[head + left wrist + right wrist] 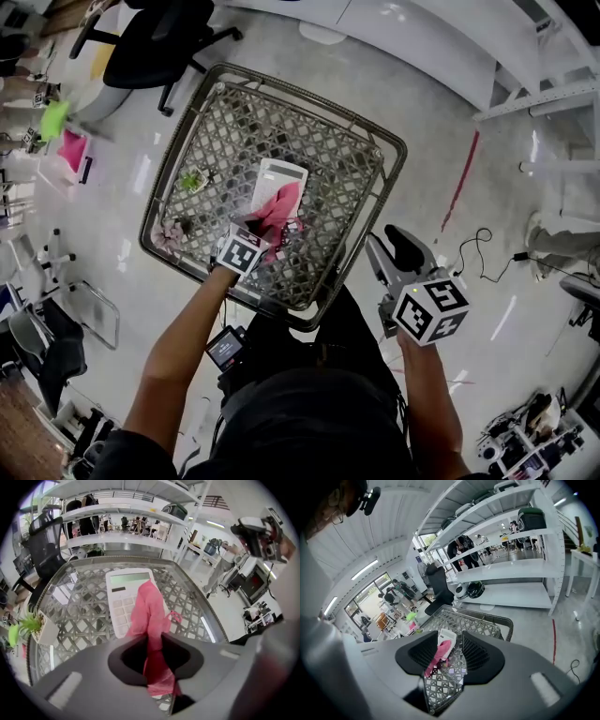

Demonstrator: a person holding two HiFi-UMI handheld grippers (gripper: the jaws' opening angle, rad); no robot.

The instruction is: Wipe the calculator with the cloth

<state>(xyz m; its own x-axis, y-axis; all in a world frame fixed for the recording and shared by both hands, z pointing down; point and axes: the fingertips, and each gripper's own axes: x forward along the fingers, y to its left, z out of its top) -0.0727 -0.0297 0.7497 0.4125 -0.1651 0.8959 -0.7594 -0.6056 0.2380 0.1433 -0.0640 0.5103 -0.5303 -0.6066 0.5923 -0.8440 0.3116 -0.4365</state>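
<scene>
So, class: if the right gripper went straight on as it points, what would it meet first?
Probably the table's lattice top, near the pink cloth lying on the calculator; depth is unclear.

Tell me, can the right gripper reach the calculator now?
Probably yes. The right gripper is open and empty, off the table rim, with nothing between it and the calculator. Only the pink cloth, shut in the left gripper, covers part of it.
</scene>
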